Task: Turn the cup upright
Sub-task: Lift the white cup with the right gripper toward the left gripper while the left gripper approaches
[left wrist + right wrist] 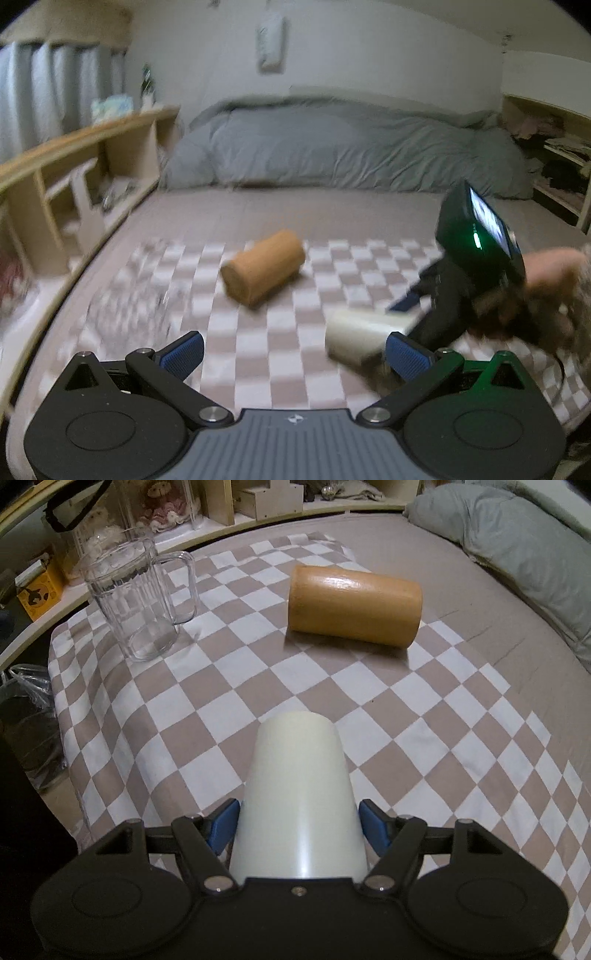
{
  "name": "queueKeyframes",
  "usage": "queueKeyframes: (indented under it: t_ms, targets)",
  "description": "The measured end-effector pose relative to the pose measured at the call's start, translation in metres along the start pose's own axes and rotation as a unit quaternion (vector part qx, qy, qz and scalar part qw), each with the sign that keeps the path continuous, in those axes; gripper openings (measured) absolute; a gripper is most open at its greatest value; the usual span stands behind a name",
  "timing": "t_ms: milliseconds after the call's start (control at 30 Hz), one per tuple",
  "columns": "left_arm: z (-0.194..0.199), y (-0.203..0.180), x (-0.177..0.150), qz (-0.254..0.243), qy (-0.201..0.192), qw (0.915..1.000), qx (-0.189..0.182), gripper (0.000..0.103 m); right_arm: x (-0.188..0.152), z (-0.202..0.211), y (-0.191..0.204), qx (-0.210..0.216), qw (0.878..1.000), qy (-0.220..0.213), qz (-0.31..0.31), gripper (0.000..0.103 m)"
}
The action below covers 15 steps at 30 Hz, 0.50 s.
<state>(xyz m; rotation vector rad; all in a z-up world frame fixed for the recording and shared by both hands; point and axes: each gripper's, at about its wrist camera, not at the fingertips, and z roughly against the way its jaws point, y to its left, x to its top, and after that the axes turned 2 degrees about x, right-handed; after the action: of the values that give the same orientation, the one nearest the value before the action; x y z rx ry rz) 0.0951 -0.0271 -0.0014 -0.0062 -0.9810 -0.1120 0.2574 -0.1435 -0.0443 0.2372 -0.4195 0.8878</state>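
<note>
1. The white cup (301, 797) is a smooth, glossy, tapered cone of plastic-like material. It lies along the right gripper (299, 829), its narrow closed end pointing away over the checkered cloth (424, 738).
2. The right gripper's blue ribbed pads (223, 827) press on both sides of the cup near its wide end, so its fingers are closed on the cup.
3. In the left wrist view the same white cup (364, 338) appears blurred, lying sideways low over the cloth, with the right gripper (413, 314) at its far end.
4. The left gripper (295, 350) has its fingers spread wide and holds nothing; its right pad sits just beside the cup.
5. A brown cup (354, 603), a matte-to-shiny cylinder that looks wooden, lies on its side on the cloth well ahead of the white cup.
6. A clear ribbed pitcher (136, 602) with a handle stands upright near the cloth's far left corner.
7. The cloth is soft, beige and white squares, spread on a bed (399, 539); its left edge hangs over the side.
8. Open cloth lies between the white cup and the brown cup.
9. A rumpled grey duvet (332, 147) lies beyond, and wooden shelves (92, 166) line the bed's side.
</note>
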Motion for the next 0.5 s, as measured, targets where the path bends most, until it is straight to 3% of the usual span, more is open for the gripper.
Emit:
queueKeyframes:
  t_ms: [133, 233, 367, 500]
  targets:
    - [-0.029, -0.011, 0.023, -0.037, -0.041, 0.9985, -0.003, 0.103, -0.008, 0.006, 0.006, -0.029, 0.999, -0.029, 0.004, 0.092]
    - [-0.06, -0.018, 0.039, -0.056, -0.054, 0.9967, -0.025, 0.103, -0.018, 0.016, 0.01, -0.062, 0.996, -0.058, -0.002, 0.092]
    - [-0.107, -0.022, 0.049, -0.047, -0.013, 0.9975, -0.051, 0.101, -0.035, 0.034, 0.014, -0.102, 0.991, -0.083, -0.029, 0.094]
    - [-0.143, -0.021, 0.05, -0.01, 0.036, 0.9956, -0.086, 0.091, -0.055, 0.054, 0.019, -0.115, 0.986, -0.104, -0.07, 0.091]
